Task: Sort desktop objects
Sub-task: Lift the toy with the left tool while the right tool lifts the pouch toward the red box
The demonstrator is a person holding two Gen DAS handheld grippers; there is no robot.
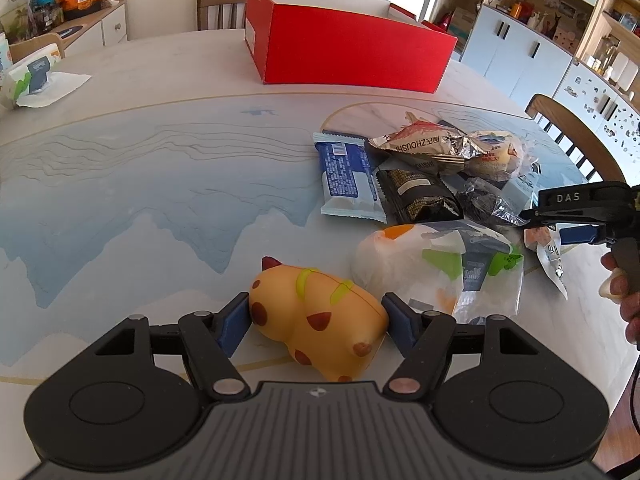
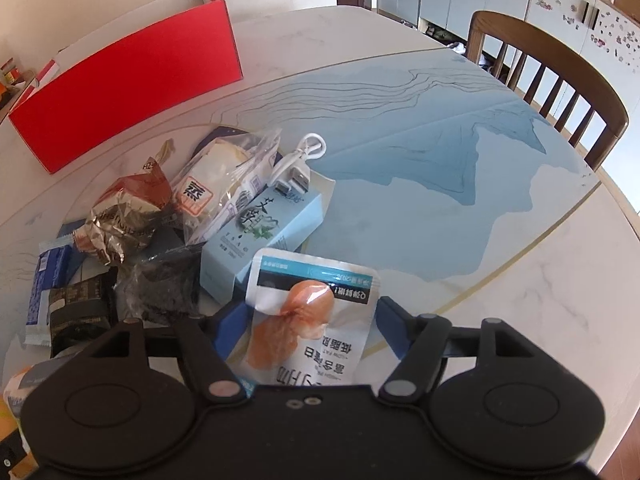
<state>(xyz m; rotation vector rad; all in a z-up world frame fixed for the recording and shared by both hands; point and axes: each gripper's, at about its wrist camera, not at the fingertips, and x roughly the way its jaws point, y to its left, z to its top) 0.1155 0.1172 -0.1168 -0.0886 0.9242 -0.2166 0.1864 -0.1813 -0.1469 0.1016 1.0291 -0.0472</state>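
In the left wrist view my left gripper (image 1: 318,322) is shut on a yellow squishy toy (image 1: 320,320) with brown spots, resting on the table. A red box (image 1: 348,50) stands open at the back. A pile of snack packets (image 1: 420,176) lies right of centre. In the right wrist view my right gripper (image 2: 310,326) has its blue pads on both sides of a white sausage pouch (image 2: 308,320), shut on it; it also shows at the left view's right edge (image 1: 576,220). A light blue carton (image 2: 264,232) and a white USB cable (image 2: 298,164) lie beyond.
A tissue pack (image 1: 30,78) lies at the table's far left. A white plastic-wrapped pack (image 1: 436,268) sits right of the toy. Wooden chairs stand at the right (image 2: 548,76) and behind the box (image 1: 222,8). Cabinets line the right wall.
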